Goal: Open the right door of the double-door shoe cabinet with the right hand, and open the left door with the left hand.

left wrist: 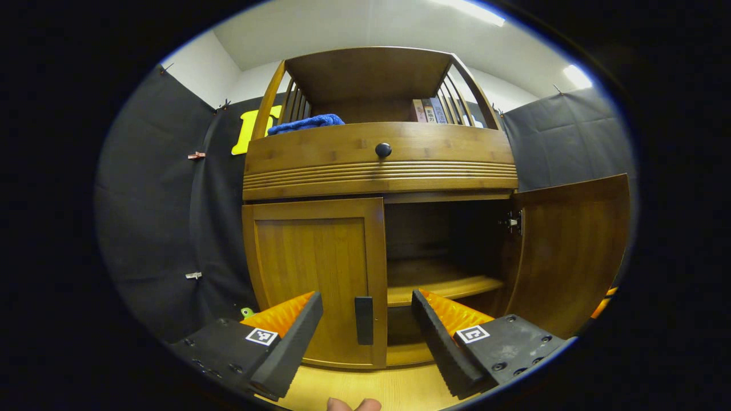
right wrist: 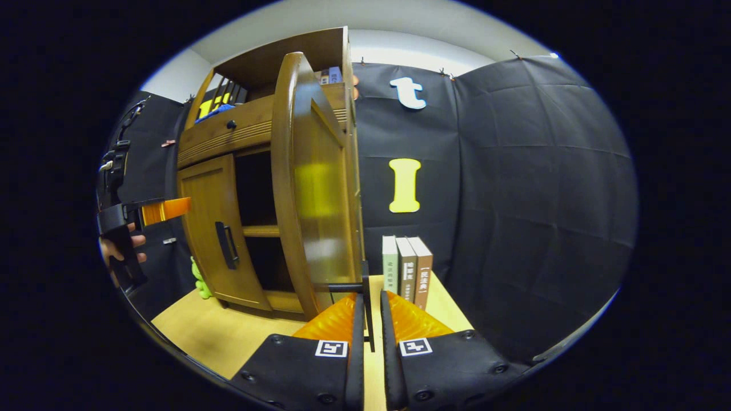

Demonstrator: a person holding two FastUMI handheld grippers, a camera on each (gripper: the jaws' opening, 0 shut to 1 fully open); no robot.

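- The right hand-held gripper [right wrist: 370, 331] is closed on the dark handle [right wrist: 366, 302] of the right door [right wrist: 317, 188], both fingers pressing it; that door stands swung wide open.
- The left hand-held gripper [left wrist: 365, 328] is open, its fingers spread either side of the left door's handle [left wrist: 364, 319] without touching it.
- The left door [left wrist: 317, 279] of the shoe cabinet [left wrist: 380, 165] is closed.
- The cabinet stands on a pale wood worktop [right wrist: 228, 337]; three books [right wrist: 406, 271] stand just beside the open door.

Blue cloth [left wrist: 306, 123] on shelf; three books [right wrist: 407, 271] on table [right wrist: 211, 337].
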